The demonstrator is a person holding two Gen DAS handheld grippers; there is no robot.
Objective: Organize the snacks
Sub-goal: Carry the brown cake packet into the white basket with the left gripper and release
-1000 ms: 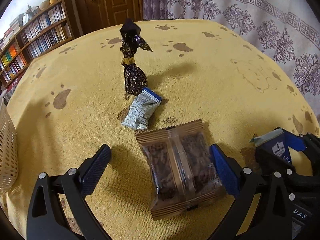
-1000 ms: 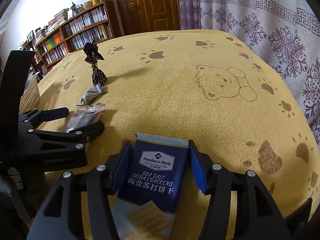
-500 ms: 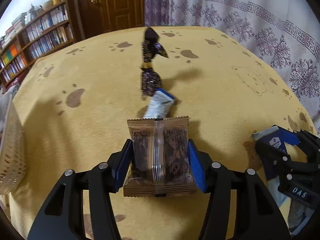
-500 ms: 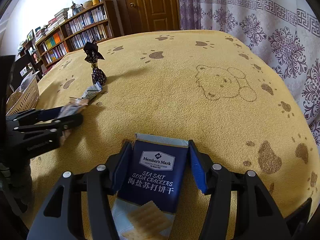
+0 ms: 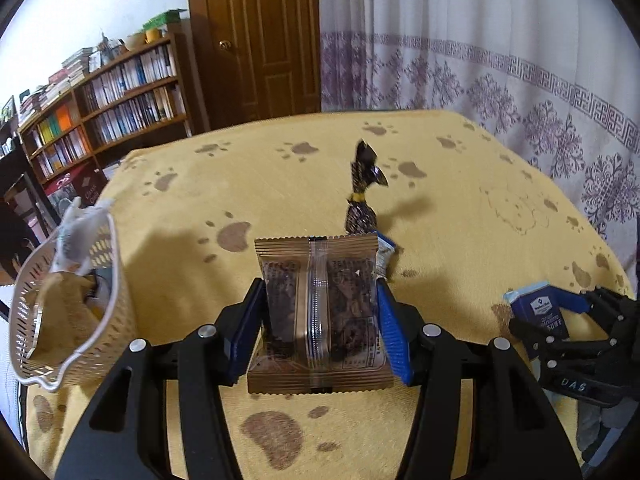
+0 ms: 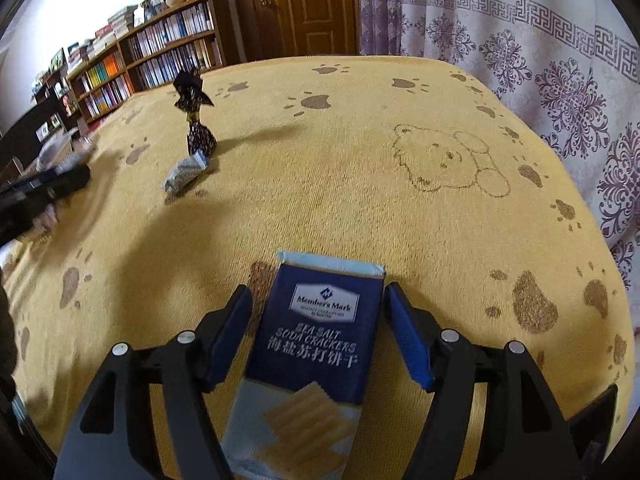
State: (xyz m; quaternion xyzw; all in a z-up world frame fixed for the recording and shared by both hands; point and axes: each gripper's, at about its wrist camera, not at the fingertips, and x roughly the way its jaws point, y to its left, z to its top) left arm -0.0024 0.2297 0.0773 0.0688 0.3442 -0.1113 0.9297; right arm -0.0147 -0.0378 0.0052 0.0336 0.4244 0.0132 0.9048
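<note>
The left gripper [image 5: 318,312] pinched a brown snack packet [image 5: 318,300] between its fingers, lifted above the yellow cloth [image 5: 460,220], near a white basket [image 5: 108,320]. The right gripper [image 6: 318,332] had fingers spread around a blue cracker packet [image 6: 316,320], not touching it.

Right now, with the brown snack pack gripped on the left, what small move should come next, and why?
Probably swing the left gripper, shut on the brown snack pack, leftward over the basket; the pack looks lifted off the cloth, and the basket sits close by on the left.
</note>
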